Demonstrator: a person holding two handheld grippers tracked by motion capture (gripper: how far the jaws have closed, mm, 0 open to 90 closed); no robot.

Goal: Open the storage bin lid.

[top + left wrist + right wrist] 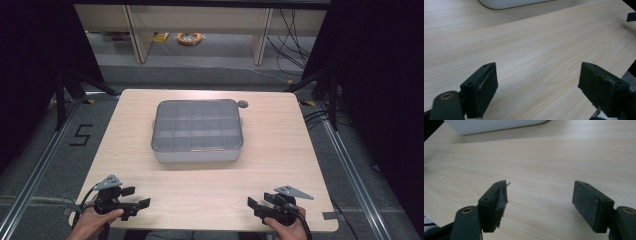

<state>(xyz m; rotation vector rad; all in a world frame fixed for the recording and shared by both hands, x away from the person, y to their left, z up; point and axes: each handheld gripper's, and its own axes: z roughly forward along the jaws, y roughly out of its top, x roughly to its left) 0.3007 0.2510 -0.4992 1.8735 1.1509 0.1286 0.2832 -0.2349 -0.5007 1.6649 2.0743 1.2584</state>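
Observation:
A grey plastic compartment box [198,131] with a clear lid lies in the middle of the light wooden table [280,165]; its white bottom edge appears at the top of the left gripper view [511,3] and the right gripper view [494,126]. My left gripper [139,200] rests near the table's front left corner, held by a hand. Its jaws stand wide apart with only bare wood between them [537,85]. My right gripper [253,205] sits near the front right corner, also open and empty [540,202]. Both point inward across the table.
A small dark round hole [242,104] marks the table behind the box. Black frame legs and cables stand left and right of the table. Shelving and an orange cable coil [189,38] lie on the floor beyond. The other gripper's tip [631,16] shows at the far right.

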